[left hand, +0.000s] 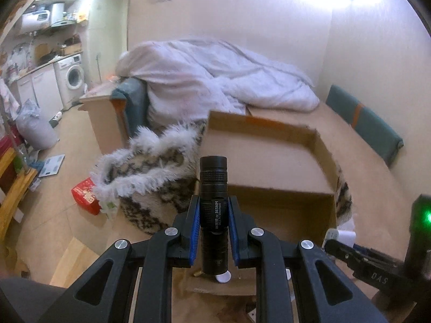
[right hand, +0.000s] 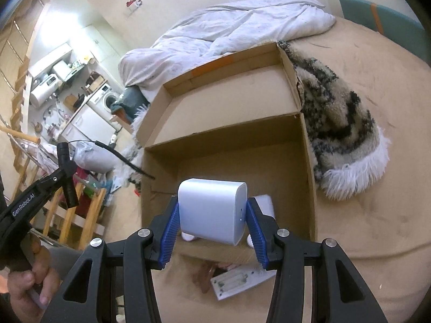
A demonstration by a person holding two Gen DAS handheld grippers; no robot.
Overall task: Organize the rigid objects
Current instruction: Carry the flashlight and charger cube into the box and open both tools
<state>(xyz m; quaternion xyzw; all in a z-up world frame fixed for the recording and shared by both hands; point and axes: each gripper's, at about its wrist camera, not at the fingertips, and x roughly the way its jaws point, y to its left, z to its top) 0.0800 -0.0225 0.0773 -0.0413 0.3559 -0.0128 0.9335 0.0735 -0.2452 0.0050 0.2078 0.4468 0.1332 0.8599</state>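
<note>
Holding a black flashlight (left hand: 213,210) mid-barrel, the left tool (left hand: 213,210) hovers beside the cardboard box (right hand: 309,183); knurled metal, rigid, probably grips securely. Right tool (right hand: 212,215) clamps a smooth, likely slippery white device (right hand: 211,210) above the box.

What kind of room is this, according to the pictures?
Probably a small studio flat: a bed with a crumpled white duvet, a white front-loading washing machine under a kitchen counter, and an open brown cardboard box on the bed.
</note>
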